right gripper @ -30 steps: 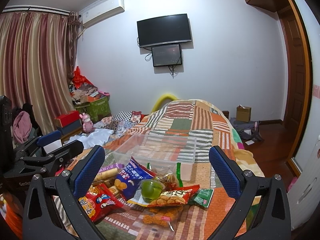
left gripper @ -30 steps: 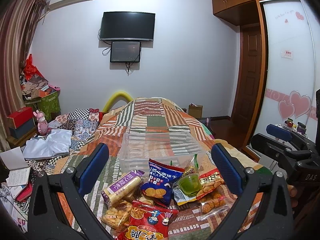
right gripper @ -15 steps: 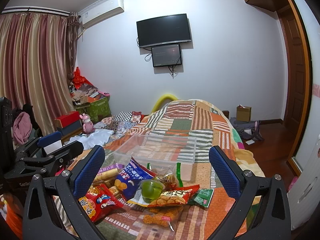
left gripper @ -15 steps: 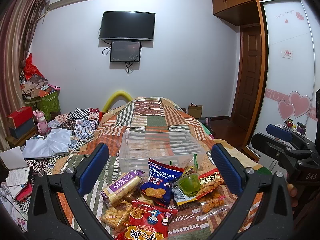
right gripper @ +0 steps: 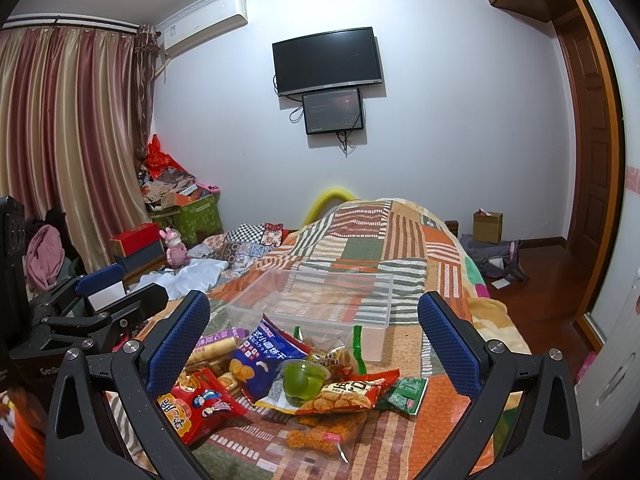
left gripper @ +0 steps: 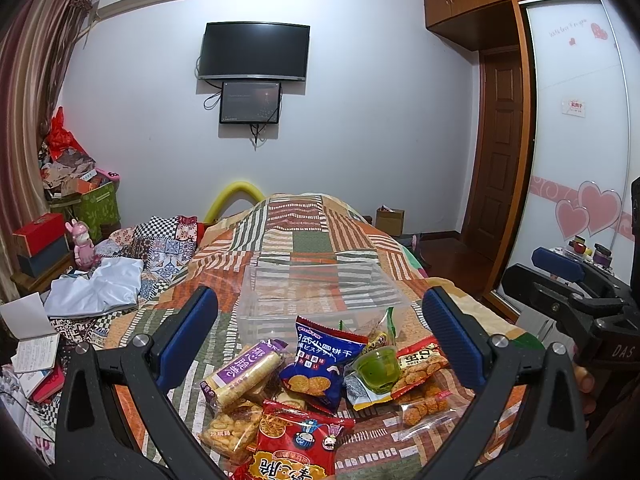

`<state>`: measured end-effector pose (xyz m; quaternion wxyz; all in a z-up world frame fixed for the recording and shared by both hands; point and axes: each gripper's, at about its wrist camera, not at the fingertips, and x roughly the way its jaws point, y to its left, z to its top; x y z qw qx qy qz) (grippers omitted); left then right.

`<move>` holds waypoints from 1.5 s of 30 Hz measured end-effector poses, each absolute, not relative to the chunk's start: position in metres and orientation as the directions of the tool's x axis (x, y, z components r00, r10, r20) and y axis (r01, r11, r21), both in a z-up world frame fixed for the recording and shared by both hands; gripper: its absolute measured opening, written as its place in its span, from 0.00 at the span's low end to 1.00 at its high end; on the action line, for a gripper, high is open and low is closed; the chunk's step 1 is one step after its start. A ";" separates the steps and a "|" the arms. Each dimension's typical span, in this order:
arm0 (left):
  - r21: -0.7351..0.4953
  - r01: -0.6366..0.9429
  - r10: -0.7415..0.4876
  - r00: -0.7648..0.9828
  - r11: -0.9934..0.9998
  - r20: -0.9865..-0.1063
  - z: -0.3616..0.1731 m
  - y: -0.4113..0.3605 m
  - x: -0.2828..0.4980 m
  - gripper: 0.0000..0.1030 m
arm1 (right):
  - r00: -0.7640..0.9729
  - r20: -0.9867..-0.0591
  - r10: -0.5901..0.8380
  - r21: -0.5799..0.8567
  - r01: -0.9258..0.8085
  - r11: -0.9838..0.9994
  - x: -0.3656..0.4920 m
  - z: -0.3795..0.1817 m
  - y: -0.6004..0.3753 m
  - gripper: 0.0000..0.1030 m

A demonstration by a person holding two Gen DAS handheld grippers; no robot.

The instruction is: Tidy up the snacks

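On the patchwork bed [left gripper: 320, 236], snack packets [left gripper: 320, 364] sit heaped before my empty clear bin [left gripper: 320, 292]; both left gripper [left gripper: 320, 344] and right gripper [right gripper: 314, 340] fingers gape wide, holding nothing, ready to load.

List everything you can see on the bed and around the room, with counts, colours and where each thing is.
Clear plastic bin: one, transparent, empty, mid-bed behind the snacks.
Snack packets: several, blue, red, purple, orange, piled on the quilt.
Jelly cup: one, green, on the pile.
Patchwork quilt: one, orange, green and striped, covering the bed.
TV: one, black, on the wall.
Small screen: one, dark, under the TV.
Left tongs: open above the snacks.
Right tongs: open above the snacks.
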<state>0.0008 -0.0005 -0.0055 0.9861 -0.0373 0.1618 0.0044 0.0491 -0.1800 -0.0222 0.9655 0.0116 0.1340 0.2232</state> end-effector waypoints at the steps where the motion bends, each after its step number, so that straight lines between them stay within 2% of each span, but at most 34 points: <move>1: -0.072 -0.021 -0.003 0.948 0.997 -0.320 -0.005 -0.001 0.001 1.00 | 0.864 -0.253 0.434 0.082 -0.428 0.900 0.049 -0.023 -0.181 1.00; 20: -0.068 -0.026 0.001 0.938 0.997 -0.348 -0.018 0.001 0.010 1.00 | 0.860 -0.264 0.436 0.089 -0.429 0.899 0.053 -0.025 -0.178 1.00; 26: -0.068 -0.037 0.005 0.909 0.997 -0.416 -0.033 0.013 0.030 1.00 | 0.846 -0.311 0.433 0.105 -0.422 0.900 0.071 -0.038 -0.179 1.00; 35: -0.054 -0.053 0.015 0.838 0.997 -0.546 -0.070 0.036 0.066 1.00 | 0.781 -0.452 0.431 0.140 -0.415 0.899 0.110 -0.072 -0.177 1.00; 42: -0.048 -0.067 0.022 0.777 0.997 -0.629 -0.099 0.058 0.088 1.00 | 0.724 -0.523 0.450 0.175 -0.425 0.888 0.124 -0.092 -0.173 1.00; 45: -0.054 -0.069 0.017 0.755 0.996 -0.656 -0.109 0.069 0.096 1.00 | 0.696 -0.541 0.472 0.183 -0.450 0.874 0.127 -0.097 -0.166 0.93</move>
